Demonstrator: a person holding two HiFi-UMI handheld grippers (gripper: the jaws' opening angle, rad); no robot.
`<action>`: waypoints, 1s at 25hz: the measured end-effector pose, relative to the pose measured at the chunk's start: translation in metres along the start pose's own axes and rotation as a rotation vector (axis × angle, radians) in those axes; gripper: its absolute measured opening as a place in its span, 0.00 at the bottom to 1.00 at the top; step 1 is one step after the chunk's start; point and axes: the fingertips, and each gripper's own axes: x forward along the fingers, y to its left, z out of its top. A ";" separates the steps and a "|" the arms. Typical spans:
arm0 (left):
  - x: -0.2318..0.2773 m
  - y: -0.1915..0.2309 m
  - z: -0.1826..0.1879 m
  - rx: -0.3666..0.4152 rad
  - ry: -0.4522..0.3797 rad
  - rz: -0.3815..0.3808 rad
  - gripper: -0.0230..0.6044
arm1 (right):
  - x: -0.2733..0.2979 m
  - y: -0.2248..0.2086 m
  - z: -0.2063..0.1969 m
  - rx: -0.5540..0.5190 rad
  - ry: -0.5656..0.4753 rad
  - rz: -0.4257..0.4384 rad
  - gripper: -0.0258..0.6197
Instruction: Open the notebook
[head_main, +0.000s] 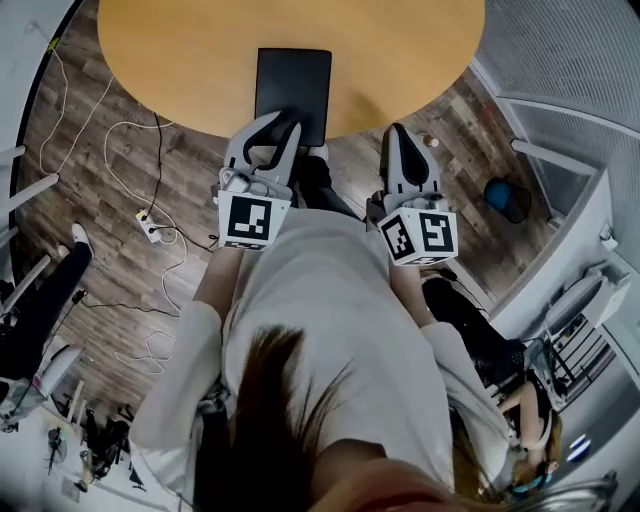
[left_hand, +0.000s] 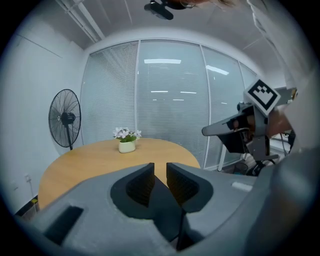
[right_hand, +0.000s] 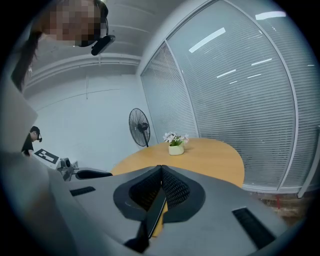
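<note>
Two claws sit side by side. The left claw (head_main: 278, 125) (left_hand: 160, 170) has its jaws slightly apart with nothing between them, and the right claw (head_main: 400, 135) (right_hand: 161, 170) has its jaws together at the tips. Just beyond, one closed black notebook (head_main: 293, 85) lies at the near edge of the table (head_main: 180, 60). Farther off are one flower pot (left_hand: 127, 145) and one fan (left_hand: 65, 119).

The table (head_main: 180, 60) is smooth pale wood. The notebook (head_main: 292, 85), at its six o'clock edge, has a matt black cover. The floor (head_main: 195, 170) is grainy wood plank.
</note>
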 end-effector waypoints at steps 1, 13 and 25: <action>0.002 -0.004 -0.004 0.017 0.010 -0.008 0.18 | 0.000 0.000 -0.001 -0.001 0.001 0.000 0.04; 0.025 -0.058 -0.069 0.288 0.155 -0.157 0.18 | -0.013 0.003 -0.036 0.002 0.056 -0.011 0.04; 0.036 -0.097 -0.132 0.390 0.305 -0.313 0.25 | -0.025 0.013 -0.073 0.042 0.110 -0.059 0.04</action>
